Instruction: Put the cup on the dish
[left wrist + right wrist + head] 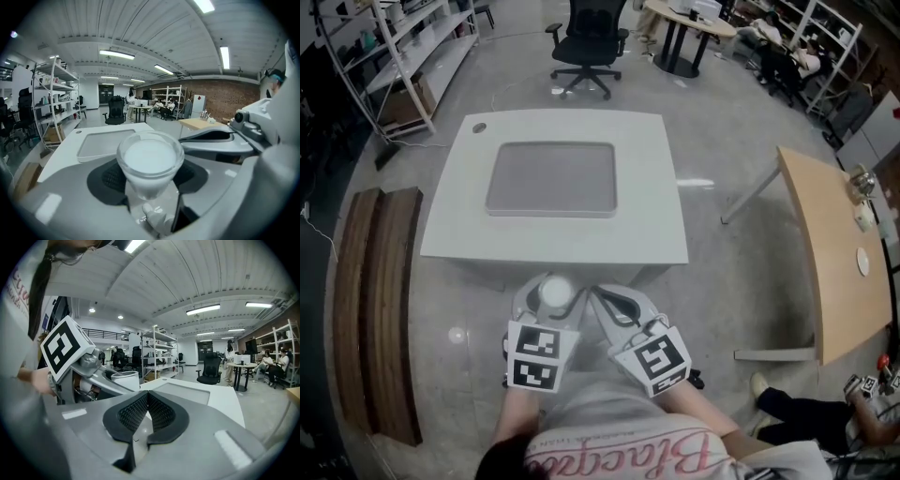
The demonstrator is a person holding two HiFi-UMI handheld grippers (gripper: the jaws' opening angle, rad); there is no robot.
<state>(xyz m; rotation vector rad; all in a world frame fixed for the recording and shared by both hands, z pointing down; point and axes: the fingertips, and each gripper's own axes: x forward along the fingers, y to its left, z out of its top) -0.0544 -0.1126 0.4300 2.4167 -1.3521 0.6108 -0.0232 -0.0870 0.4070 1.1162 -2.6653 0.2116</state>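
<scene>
My left gripper point(549, 302) is clamped on the cup point(150, 159). The cup stands upright between the two dark pads, one pressing on each side, with its rim rising above them. My right gripper point(146, 411) is closed on nothing, its ribbed pads meeting along a thin line. It sits just beside the left one, and the cup point(125, 379) shows past its jaws on the left of the right gripper view.

From the head view, both grippers hang short of the near edge of the white surface point(647, 187), over the floor rather than over the top. The dish point(551, 178), a shallow grey rectangular tray with rounded corners, lies in the middle of that surface. It is well apart from the cup and directly beyond it.

In the head view I see only the cup's round mouth; the jaws and the marker cube cover its wall and base. In the left gripper view the cup's rim hides the near right corner of the dish. Below the pads the cup's foot blurs into a pale shape I cannot identify. I cannot tell whether the cup holds anything.

The cup looks frosted and milky white, with a thick clear rim, and it narrows toward the bottom.
</scene>
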